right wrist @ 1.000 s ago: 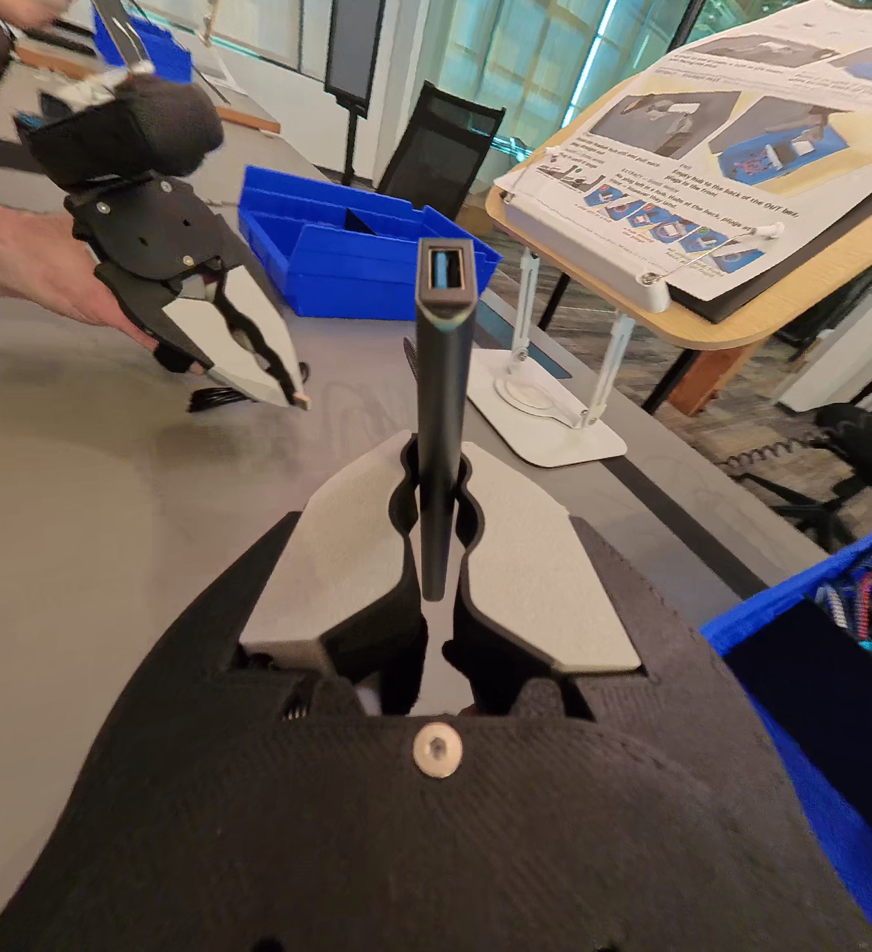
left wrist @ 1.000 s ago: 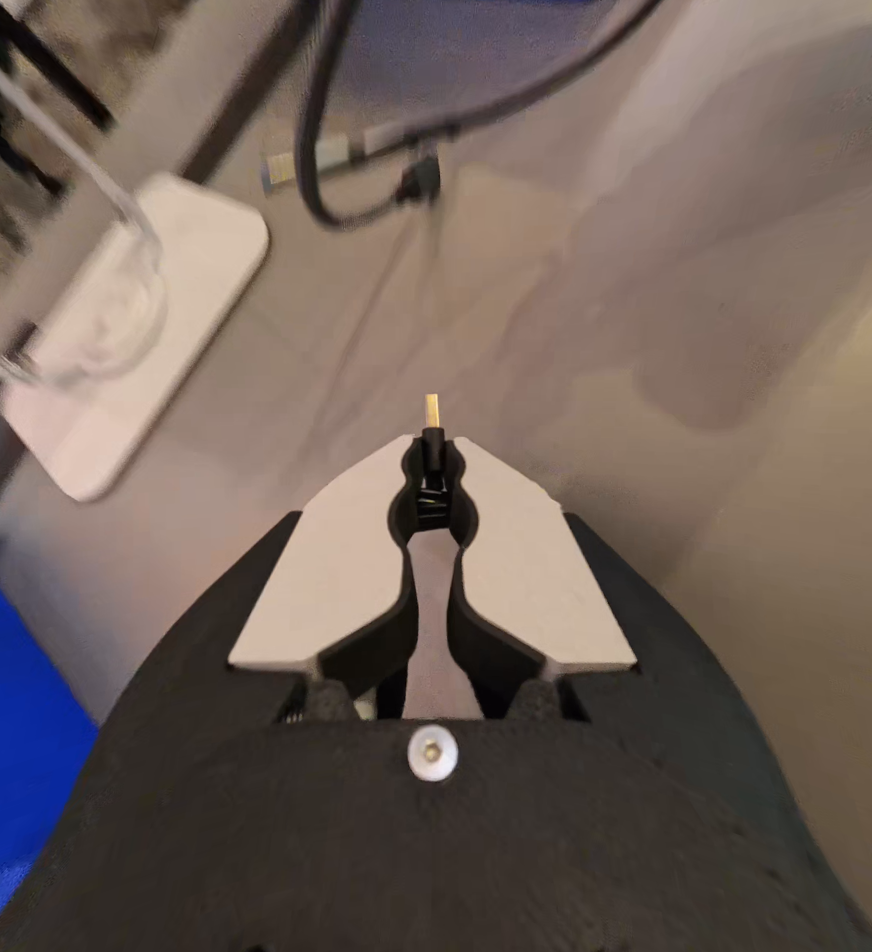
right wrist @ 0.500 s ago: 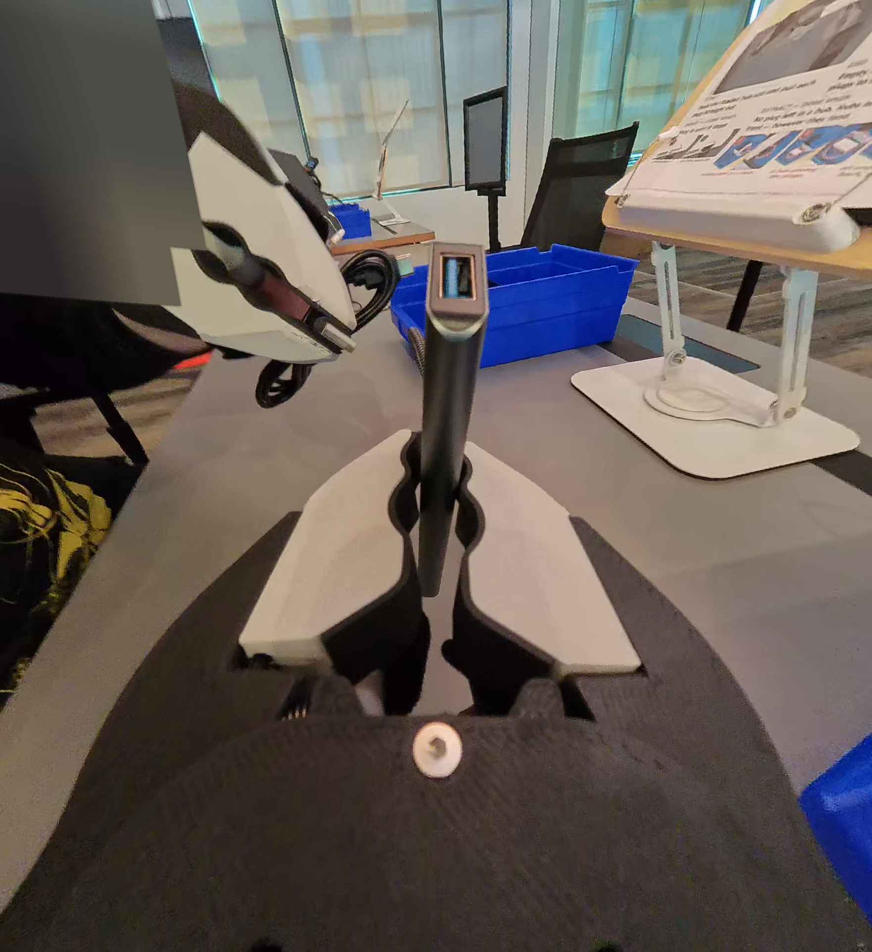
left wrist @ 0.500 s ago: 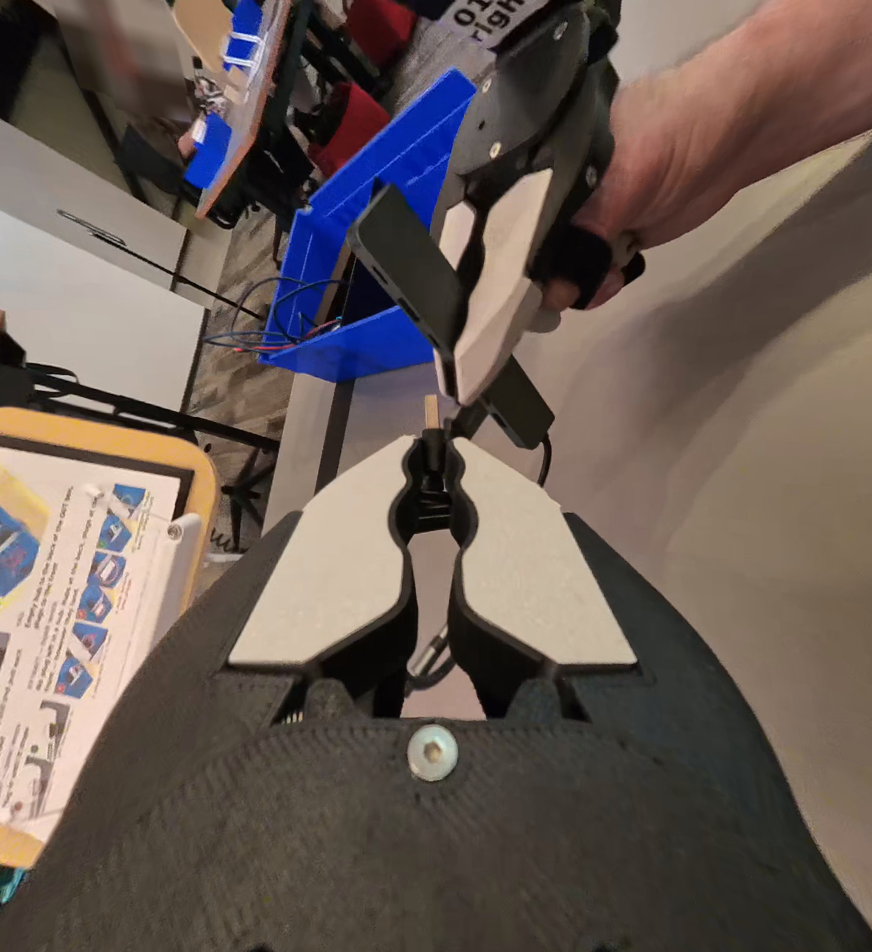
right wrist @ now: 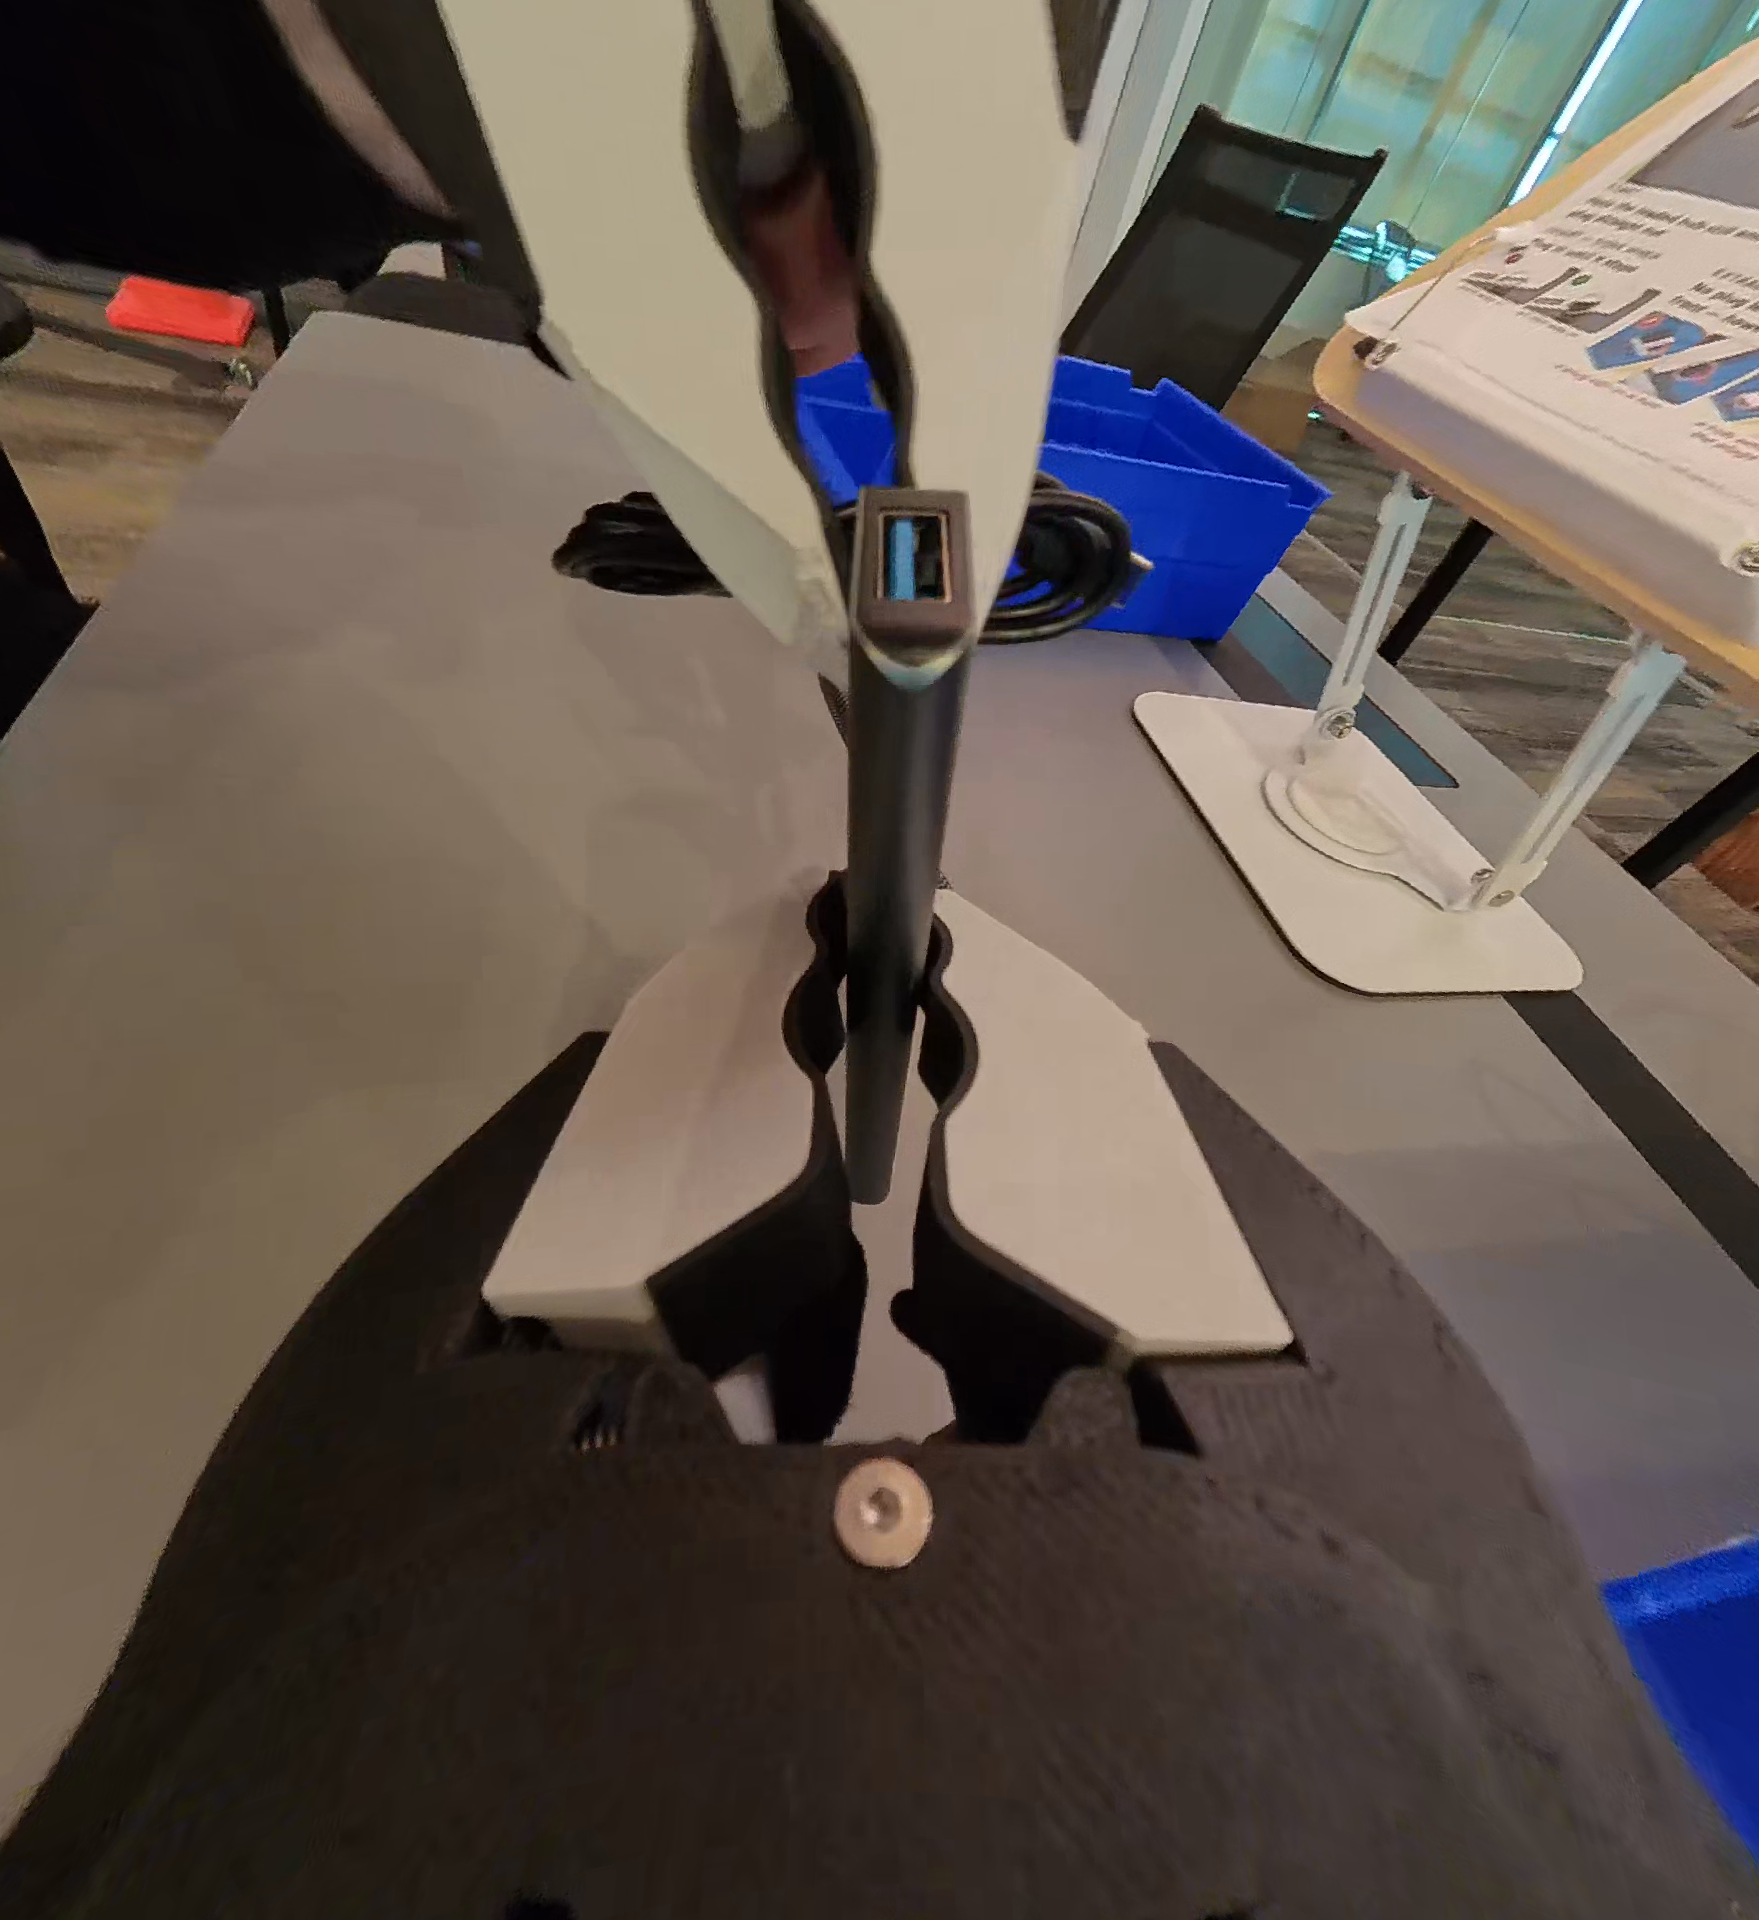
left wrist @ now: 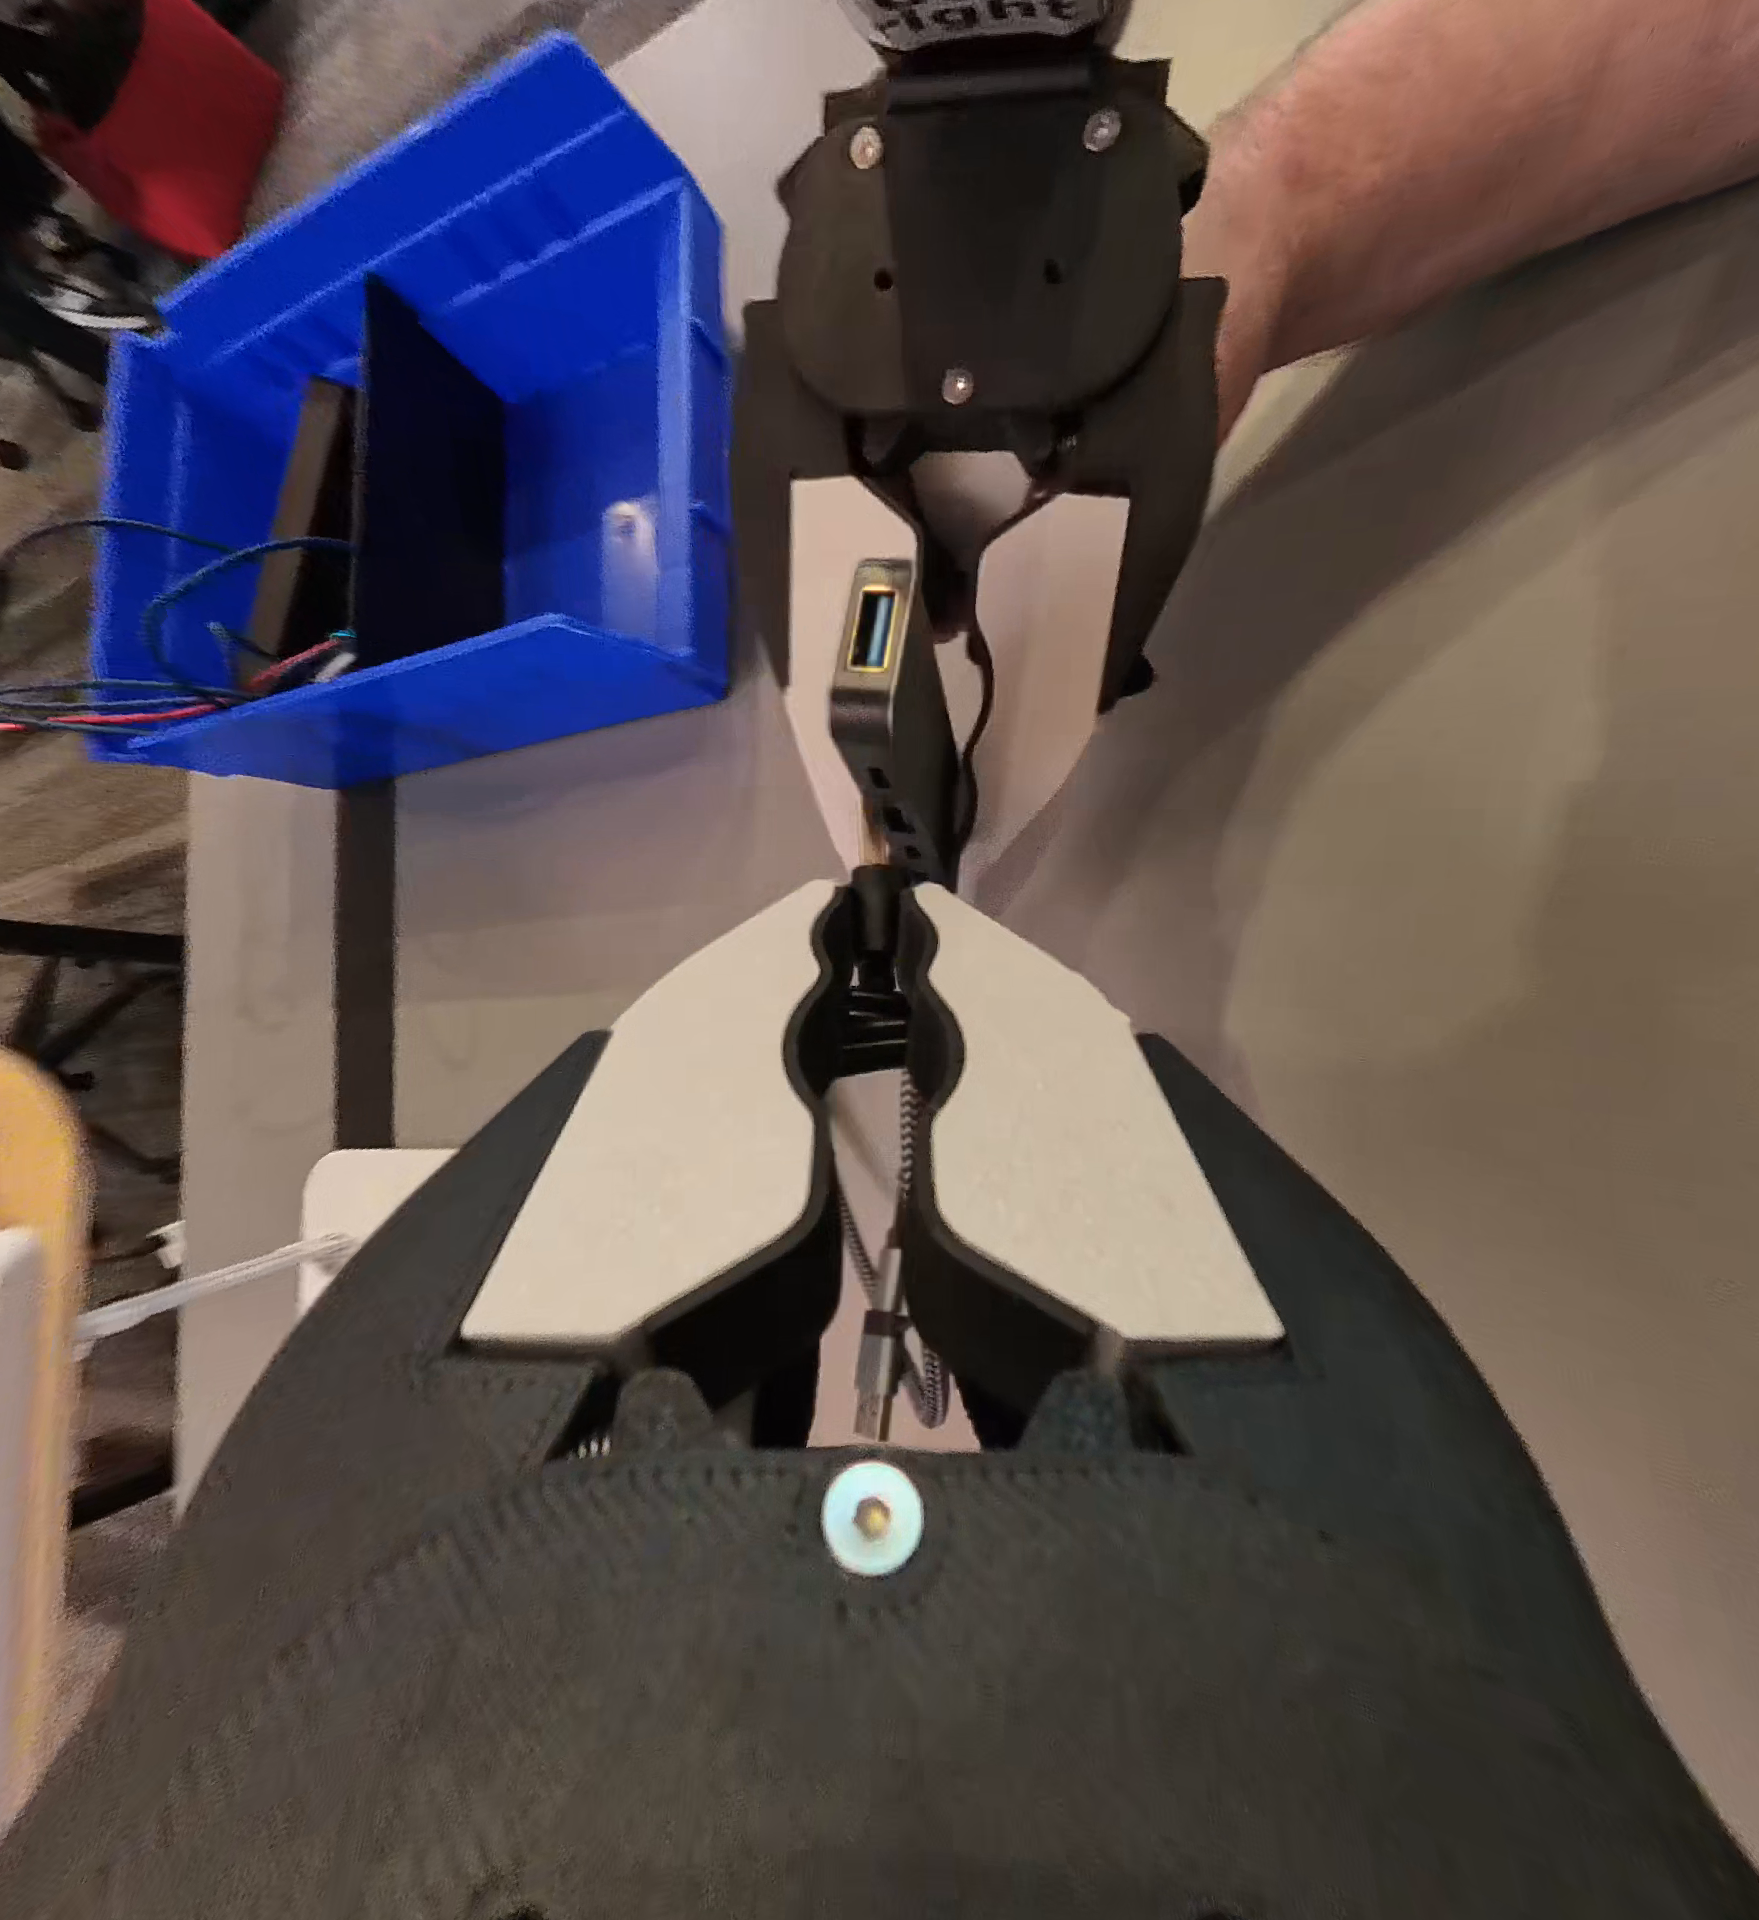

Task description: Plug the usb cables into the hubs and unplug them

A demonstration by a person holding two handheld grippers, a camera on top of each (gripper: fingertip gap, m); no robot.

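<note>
My left gripper [left wrist: 875, 894] is shut on a black USB plug [left wrist: 873, 920]. Its braided cable [left wrist: 901, 1195] trails back between the fingers. The plug's metal tip sits right beside the side ports of a dark grey hub [left wrist: 901, 717]. I cannot tell whether the tip has entered a port. My right gripper [right wrist: 885, 935] is shut on the hub [right wrist: 896, 810] and holds it upright above the grey table [right wrist: 335, 831], blue end port up. The left gripper's white fingers [right wrist: 709, 416] hang over the hub's top. The right gripper also shows in the left wrist view [left wrist: 968, 582], held by a hand.
A blue bin [right wrist: 1166, 499] stands at the table's far edge with a coiled black cable [right wrist: 646, 551] in front of it. A white stand base [right wrist: 1374, 873] carries a tilted board with an instruction sheet [right wrist: 1633, 312] on the right. Another blue bin [right wrist: 1737, 1714] is at the near right. Some 4 centimetres of space lies between my two pairs of fingers.
My left gripper has swung from over the table to face the hub, and its plug now sits at the hub's side. Both grasps have held. The right gripper has kept the hub upright.
</note>
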